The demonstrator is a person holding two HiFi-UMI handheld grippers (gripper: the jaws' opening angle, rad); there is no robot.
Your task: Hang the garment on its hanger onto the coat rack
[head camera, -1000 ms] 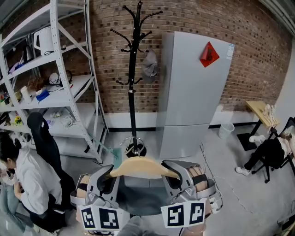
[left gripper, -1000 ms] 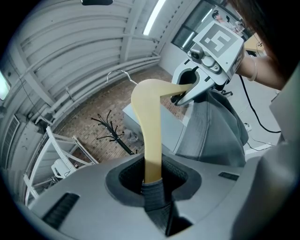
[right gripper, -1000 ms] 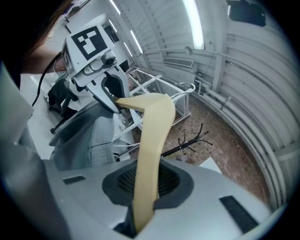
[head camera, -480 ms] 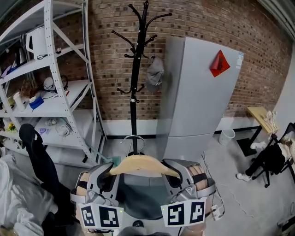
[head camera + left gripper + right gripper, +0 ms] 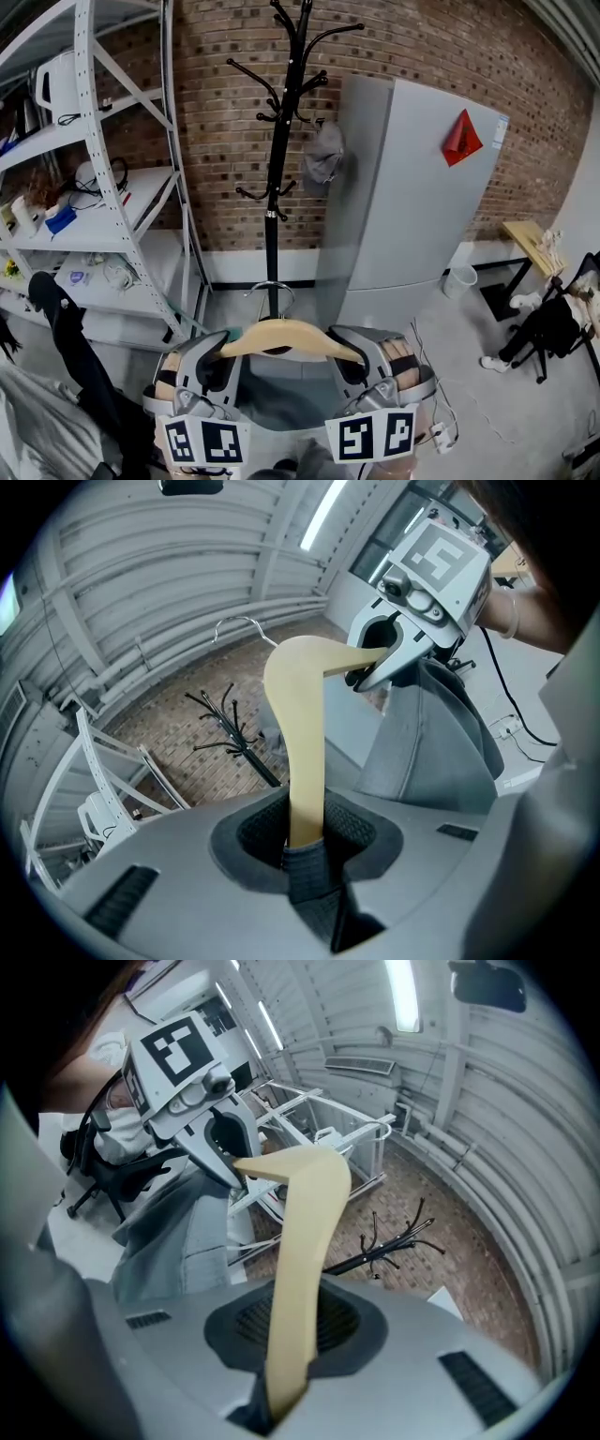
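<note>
The black coat rack [image 5: 279,169] stands ahead against the brick wall, just beside a grey fridge [image 5: 412,206] and well apart from the load. A grey cap [image 5: 323,155] hangs on one of its arms, and the other arms look free. The hanging itself is not yet done. By the look of it the carry toward the rack is under way. What is left is to close the gap, lift the hook over a free arm and let go.

The grey garment [image 5: 281,398] hangs low in the head view, between the two grippers. It drapes in smooth folds from a pale wooden hanger [image 5: 291,337], whose curved bar sits about level.

The left gripper [image 5: 223,352] has its jaws pressed on the hanger's left end, with a fold of grey cloth caught in the grip. The right gripper [image 5: 349,352] is clamped, jaws nearly together, on the bare right end.

The thin metal hook [image 5: 270,286] rises from the bar's middle, touching nothing.
</note>
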